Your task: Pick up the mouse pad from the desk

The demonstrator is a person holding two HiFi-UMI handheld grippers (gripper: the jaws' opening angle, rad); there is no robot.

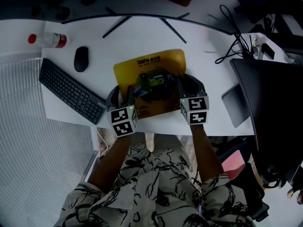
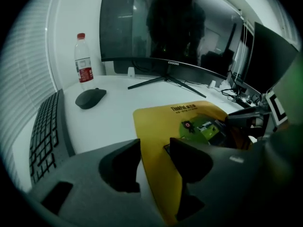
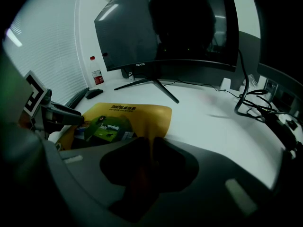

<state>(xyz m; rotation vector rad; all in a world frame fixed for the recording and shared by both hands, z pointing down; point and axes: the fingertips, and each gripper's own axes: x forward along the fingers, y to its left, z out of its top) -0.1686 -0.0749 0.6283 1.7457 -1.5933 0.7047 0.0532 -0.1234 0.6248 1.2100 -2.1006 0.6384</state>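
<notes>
The yellow mouse pad [image 1: 158, 63] is seen on the white counter [image 1: 203, 46], with a hand-held gripper placed at each of its near corners. The right hand-held gripper [image 1: 188, 85] is clenched on the pad's right edge. In the right gripper view its jaws are brought together on a thin yellow fold that is bent up off the counter between them. The left hand-held gripper [image 1: 121, 94] is released. In the left gripper view a gap is left between its jaws, and the pad's left edge is seen running through that gap, close against the right jaw, with bare counter showing beside the other jaw. The rest of the pad, with its green printed picture, is spread out ahead of both hand-held grippers. To the left of the left hand-held gripper a black keyboard [image 1: 71, 90] is laid. Farther ahead on that side a black mouse [image 1: 81, 59] and a clear bottle [image 1: 49, 40] with a red cap are found. A curved monitor [image 2: 165, 27] is stood beyond the pad, ahead of both hand-held grippers.
</notes>
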